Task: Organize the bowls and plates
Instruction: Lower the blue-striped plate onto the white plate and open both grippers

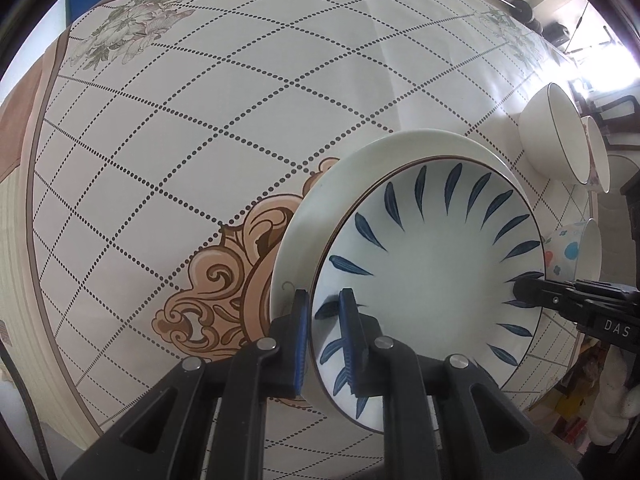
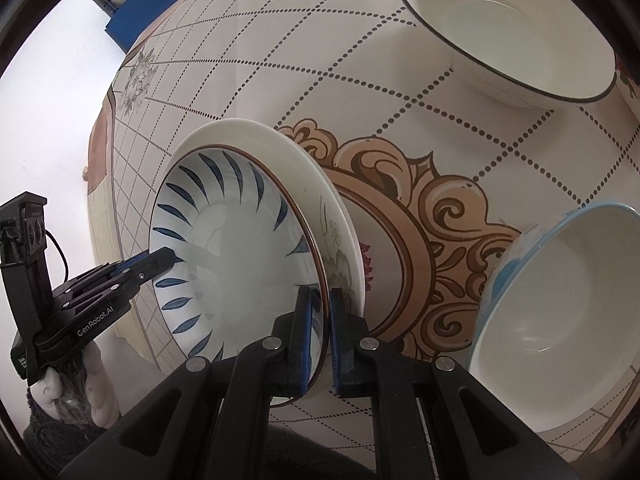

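Both grippers clamp the rim of the blue-leaf plate (image 1: pixel 432 276) from opposite sides: the left gripper (image 1: pixel 325 344) has its fingers (image 1: pixel 347 344) narrowed on the rim, one pad inside and one outside, and the right gripper (image 2: pixel 320 340) pinches the opposite rim the same way. The plate sits over a larger white plate (image 2: pixel 280 140) with a floral print, on the desk (image 1: pixel 240 100) with its dotted-lattice cloth; whether the two plates touch cannot be told. Near the plates stand a white bowl with a dark rim (image 2: pixel 520 40) and a blue-rimmed bowl (image 2: pixel 568 320).
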### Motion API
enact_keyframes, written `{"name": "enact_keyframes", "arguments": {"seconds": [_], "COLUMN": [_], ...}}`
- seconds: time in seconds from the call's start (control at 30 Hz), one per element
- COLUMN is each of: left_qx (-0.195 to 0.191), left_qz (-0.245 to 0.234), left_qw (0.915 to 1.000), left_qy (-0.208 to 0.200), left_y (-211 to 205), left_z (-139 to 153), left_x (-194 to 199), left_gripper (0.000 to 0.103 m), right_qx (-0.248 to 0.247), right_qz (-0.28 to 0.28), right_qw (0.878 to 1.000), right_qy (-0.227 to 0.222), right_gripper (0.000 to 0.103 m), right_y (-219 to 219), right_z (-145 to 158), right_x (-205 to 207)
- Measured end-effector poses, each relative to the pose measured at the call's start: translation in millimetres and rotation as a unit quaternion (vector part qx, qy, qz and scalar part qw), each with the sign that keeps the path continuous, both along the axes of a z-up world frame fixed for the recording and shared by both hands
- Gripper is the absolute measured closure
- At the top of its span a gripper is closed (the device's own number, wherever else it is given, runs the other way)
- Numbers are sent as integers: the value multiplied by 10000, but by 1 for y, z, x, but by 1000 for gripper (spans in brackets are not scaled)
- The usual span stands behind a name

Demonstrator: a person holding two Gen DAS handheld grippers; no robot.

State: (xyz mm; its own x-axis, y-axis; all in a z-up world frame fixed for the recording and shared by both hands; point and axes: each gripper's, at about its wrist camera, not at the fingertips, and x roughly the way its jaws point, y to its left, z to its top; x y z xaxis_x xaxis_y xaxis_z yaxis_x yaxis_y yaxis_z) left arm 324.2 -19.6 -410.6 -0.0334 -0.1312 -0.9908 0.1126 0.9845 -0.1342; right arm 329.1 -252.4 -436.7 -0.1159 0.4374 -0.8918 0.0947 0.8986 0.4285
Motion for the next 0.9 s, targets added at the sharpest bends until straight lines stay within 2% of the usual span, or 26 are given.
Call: {"name": "enact_keyframes", "arguments": {"seconds": [0.4, 0.7, 0.8, 0.9], "left_qx": [158, 207, 216, 209], "left_qz": [5, 442, 496, 497], "left_qw": [9998, 9984, 9976, 9968], "left_qy": [-93, 292, 426, 596], "left_y": [-19, -18, -19, -21], "left_z": [-3, -3, -5, -8], "left_x": [-13, -11, -9, -4], "left_gripper": [90, 89, 89, 89], "right_qx": [-268, -281, -20, 301], "right_qz": [85, -99, -208, -227], "right_qw": [9995, 9994, 9989, 9975], "right_qy": [-135, 193, 414, 606], "right_gripper": [92, 88, 76, 51], "right_y": [9, 11, 9, 12], "right_z": [4, 0, -4, -6], "right_x": [4, 11, 16, 21]}}
